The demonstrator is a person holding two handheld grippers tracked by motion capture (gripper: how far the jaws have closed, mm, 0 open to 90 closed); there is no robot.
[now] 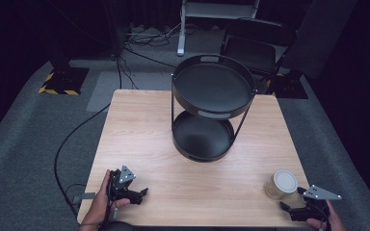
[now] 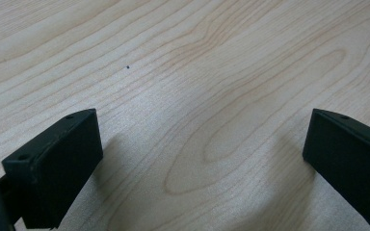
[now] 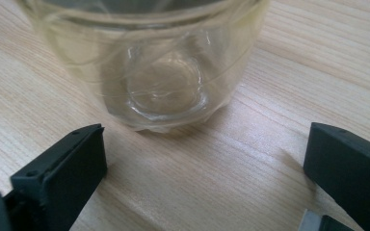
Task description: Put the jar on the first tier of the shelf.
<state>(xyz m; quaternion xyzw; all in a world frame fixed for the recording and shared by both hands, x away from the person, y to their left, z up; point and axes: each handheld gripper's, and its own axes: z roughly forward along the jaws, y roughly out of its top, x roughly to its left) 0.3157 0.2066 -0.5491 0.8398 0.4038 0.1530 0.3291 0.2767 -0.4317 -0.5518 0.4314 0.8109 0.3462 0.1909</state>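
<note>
No text, label, brand or number can be read anywhere. The glass jar (image 1: 280, 185) bears no label on its lid or its clear wall (image 3: 149, 72). The only sign is the yellow-and-black hazard striping (image 1: 58, 90) on a floor base.

Ahead of my left claw (image 1: 142, 193) the pale wooden bench (image 1: 139, 139) lies bare. My right claw (image 3: 204, 159) gapes just short of a clear glass jar (image 3: 149, 62); the black two-tier round metal rack (image 1: 212, 108) blocks the bench's far middle.

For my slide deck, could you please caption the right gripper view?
Open right claw faces a clear jar standing on the wooden table, not yet touching it.
</note>
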